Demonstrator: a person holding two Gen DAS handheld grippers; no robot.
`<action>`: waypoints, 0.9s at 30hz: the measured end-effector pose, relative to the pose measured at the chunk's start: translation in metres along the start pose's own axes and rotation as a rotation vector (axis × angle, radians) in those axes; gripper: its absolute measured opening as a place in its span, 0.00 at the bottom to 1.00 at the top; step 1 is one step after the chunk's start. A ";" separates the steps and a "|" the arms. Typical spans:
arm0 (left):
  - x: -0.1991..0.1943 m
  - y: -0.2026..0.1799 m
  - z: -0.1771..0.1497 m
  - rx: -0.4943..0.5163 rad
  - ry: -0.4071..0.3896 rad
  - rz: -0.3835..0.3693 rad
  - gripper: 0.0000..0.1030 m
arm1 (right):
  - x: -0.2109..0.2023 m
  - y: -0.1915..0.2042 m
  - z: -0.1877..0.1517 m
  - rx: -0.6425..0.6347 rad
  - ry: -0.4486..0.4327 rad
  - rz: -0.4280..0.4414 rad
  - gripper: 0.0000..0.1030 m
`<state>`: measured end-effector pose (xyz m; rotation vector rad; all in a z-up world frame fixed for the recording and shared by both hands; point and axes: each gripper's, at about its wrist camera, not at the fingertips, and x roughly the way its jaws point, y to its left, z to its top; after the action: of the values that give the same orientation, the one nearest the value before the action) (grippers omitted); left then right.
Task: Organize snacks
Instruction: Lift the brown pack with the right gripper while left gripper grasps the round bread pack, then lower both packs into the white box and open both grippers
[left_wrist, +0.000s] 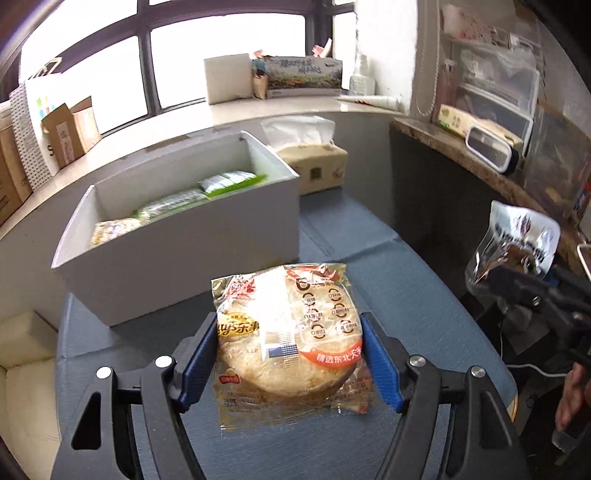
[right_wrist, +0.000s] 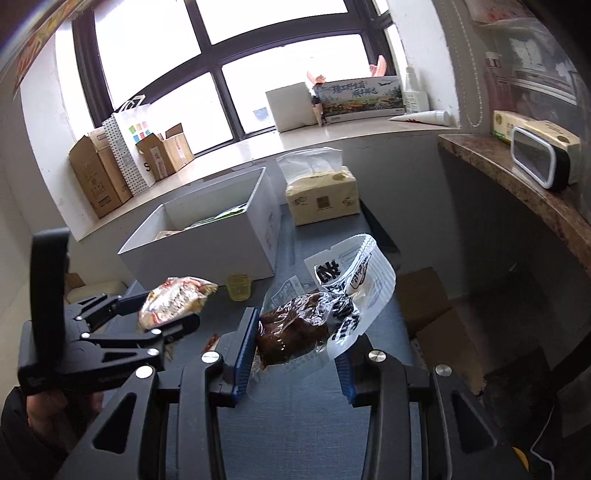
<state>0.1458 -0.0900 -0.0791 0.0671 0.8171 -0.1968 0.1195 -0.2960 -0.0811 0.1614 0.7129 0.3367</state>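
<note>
Item one: my left gripper (left_wrist: 290, 354) clamps the round cake packet (left_wrist: 288, 343) by both sides, above the blue table (left_wrist: 424, 280), just before the white box (left_wrist: 177, 243). Item two: my right gripper (right_wrist: 291, 354) grips the brown meat pouch (right_wrist: 317, 314). The box already contains green packets (left_wrist: 229, 182).

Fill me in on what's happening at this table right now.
A person is sorting snacks with a handheld gripper in each hand. The left gripper is clamped on a round rice cracker pack, held above the blue table. The right gripper holds a clear packet of dark braised meat off the table too. Ahead stands an open white box already holding a few snack packs. A tissue pack sits beside it.
</note>
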 end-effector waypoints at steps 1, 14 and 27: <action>-0.009 0.013 0.004 -0.024 -0.018 0.009 0.75 | 0.006 0.007 0.004 -0.012 0.001 0.029 0.41; 0.003 0.161 0.099 -0.217 -0.113 0.105 0.76 | 0.134 0.091 0.123 -0.071 0.042 0.246 0.41; 0.067 0.204 0.109 -0.228 -0.018 0.156 1.00 | 0.222 0.118 0.152 -0.040 0.199 0.264 1.00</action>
<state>0.3089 0.0848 -0.0567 -0.0850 0.8082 0.0429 0.3481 -0.1113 -0.0727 0.1860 0.8828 0.6248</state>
